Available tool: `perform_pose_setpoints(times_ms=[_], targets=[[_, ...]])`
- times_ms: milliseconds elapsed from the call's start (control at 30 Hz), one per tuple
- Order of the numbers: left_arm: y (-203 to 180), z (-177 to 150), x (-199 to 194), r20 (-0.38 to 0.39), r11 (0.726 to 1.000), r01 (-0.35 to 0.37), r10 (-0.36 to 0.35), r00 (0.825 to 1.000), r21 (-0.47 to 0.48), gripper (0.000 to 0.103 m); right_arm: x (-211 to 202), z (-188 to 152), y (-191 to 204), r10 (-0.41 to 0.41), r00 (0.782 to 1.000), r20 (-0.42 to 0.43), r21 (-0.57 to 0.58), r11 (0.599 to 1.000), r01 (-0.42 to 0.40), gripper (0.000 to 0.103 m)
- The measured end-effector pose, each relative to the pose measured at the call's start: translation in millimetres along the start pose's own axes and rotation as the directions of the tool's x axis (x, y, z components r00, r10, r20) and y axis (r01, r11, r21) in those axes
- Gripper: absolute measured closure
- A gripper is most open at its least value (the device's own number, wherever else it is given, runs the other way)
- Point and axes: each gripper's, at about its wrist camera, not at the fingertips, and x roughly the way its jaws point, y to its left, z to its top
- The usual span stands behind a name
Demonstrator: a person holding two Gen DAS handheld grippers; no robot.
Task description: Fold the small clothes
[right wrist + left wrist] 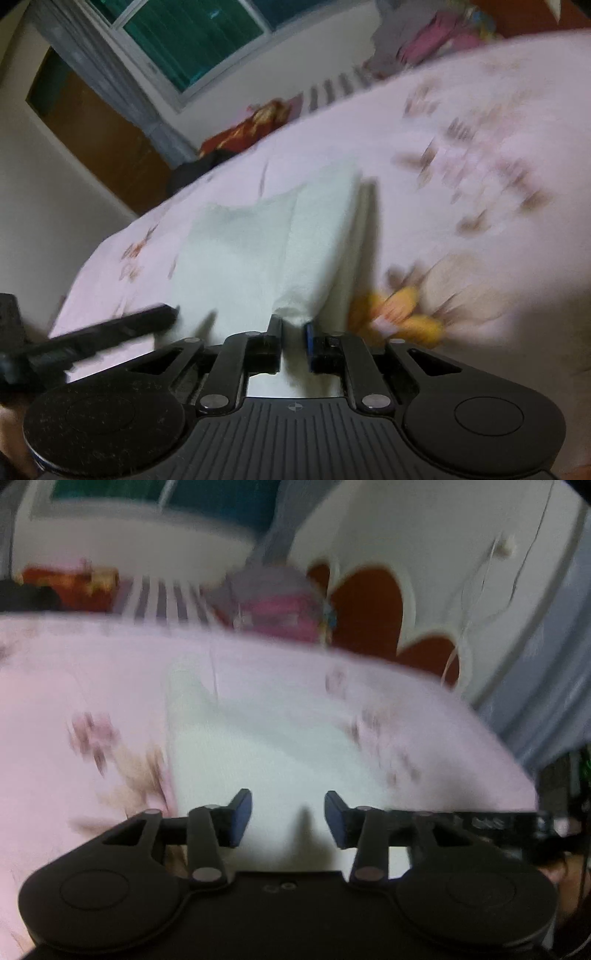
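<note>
Closest to the lens in the left wrist view is the left gripper [288,818], fingers [240,818] spread apart with nothing between them, hovering over a pale white garment [266,746]. That garment is lying on a bed covered by a pink floral sheet [92,686]. Everything's pretty motion-blurred, so no fabric detail to speak of.

Going left to right across the back of that view: a red-and-yellow bundle [74,585] at the far edge of the bed, then something purple-and-white striped [162,598], then a heap of grey and pink clothes [277,602], and a white headboard with red cutouts [369,605] over on the right.

In the right wrist view, the left gripper's finger pokes in as a dark bar at the lower left. The garment [243,254] sits in the middle with one layer folded over. The right gripper [293,338] is pinching a bunched bit of its near edge, fingers [309,338] close together with cloth between them. Just right of that there's an orange-yellow flower print [402,314] on the sheet. Window [192,40] and a brown door [103,144] are up at the left.
</note>
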Motion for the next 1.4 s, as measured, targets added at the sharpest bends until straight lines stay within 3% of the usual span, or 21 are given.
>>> perform_pose_setpoints(times_ms=[33,133,233,300,400,633,733,800,867,1000,1067,1133,1233,1300,1333,1400], targets=[[4,6,1,0.016,1.000,-0.007,0.007,1.000,0.003,0.059,-12,5,1,-0.031,0.998,0.057,-0.025,0.999,0.033,0.063],[18,29,17,0.028,1.000,-0.011,0.011,1.000,0.000,0.060,-12,30,11,-0.043,0.993,0.113,-0.082,0.995,0.053,0.063],[25,41,38,0.018,1.000,-0.001,0.001,1.000,0.010,0.060,24,51,27,-0.059,0.996,0.068,-0.179,0.981,0.071,0.076],[31,42,57,-0.032,1.000,0.007,-0.007,0.999,0.012,0.060,49,57,31,-0.084,0.996,0.033,-0.214,0.973,0.089,0.076],[42,30,79,-0.103,1.000,0.011,-0.012,0.995,-0.004,0.063,83,55,21,-0.205,0.978,-0.032,-0.250,0.949,0.191,0.076],[40,30,80,-0.085,1.000,0.023,-0.021,0.996,0.022,0.065,88,52,13,-0.240,0.970,-0.033,-0.272,0.936,0.222,0.076],[35,41,68,-0.024,0.999,0.021,-0.020,1.000,0.046,0.064,83,55,16,-0.244,0.970,-0.025,-0.266,0.936,0.229,0.076],[33,46,78,-0.059,0.999,-0.007,0.010,0.998,0.053,0.064,79,58,19,-0.239,0.971,0.027,-0.266,0.934,0.238,0.076],[35,43,99,-0.169,0.998,-0.026,0.034,0.985,0.049,0.063,89,59,11,-0.260,0.965,-0.010,-0.244,0.937,0.250,0.075],[22,39,77,-0.119,0.995,-0.044,0.054,0.991,0.089,0.063,75,60,15,-0.271,0.962,0.019,-0.236,0.934,0.268,0.075],[16,32,51,-0.073,0.997,0.011,-0.006,0.997,0.074,0.061,50,54,25,-0.225,0.972,0.065,-0.251,0.939,0.235,0.075],[9,17,27,-0.034,0.995,0.004,0.000,0.999,0.099,0.061,29,41,35,-0.189,0.979,0.069,-0.305,0.931,0.201,0.075],[9,-3,24,-0.078,0.998,0.009,-0.004,0.997,0.067,0.062,17,21,44,-0.129,0.991,0.029,-0.361,0.924,0.131,0.075],[4,-18,38,-0.127,0.991,-0.012,0.029,0.992,0.134,0.062,28,6,44,-0.170,0.985,-0.027,-0.400,0.905,0.146,0.076],[0,-21,37,-0.108,0.985,-0.024,0.042,0.993,0.168,0.062,38,0,40,-0.219,0.974,-0.062,-0.413,0.894,0.175,0.076],[-11,-19,30,-0.106,0.985,-0.038,0.057,0.993,0.169,0.062,40,-3,37,-0.230,0.971,-0.067,-0.397,0.899,0.185,0.075]])
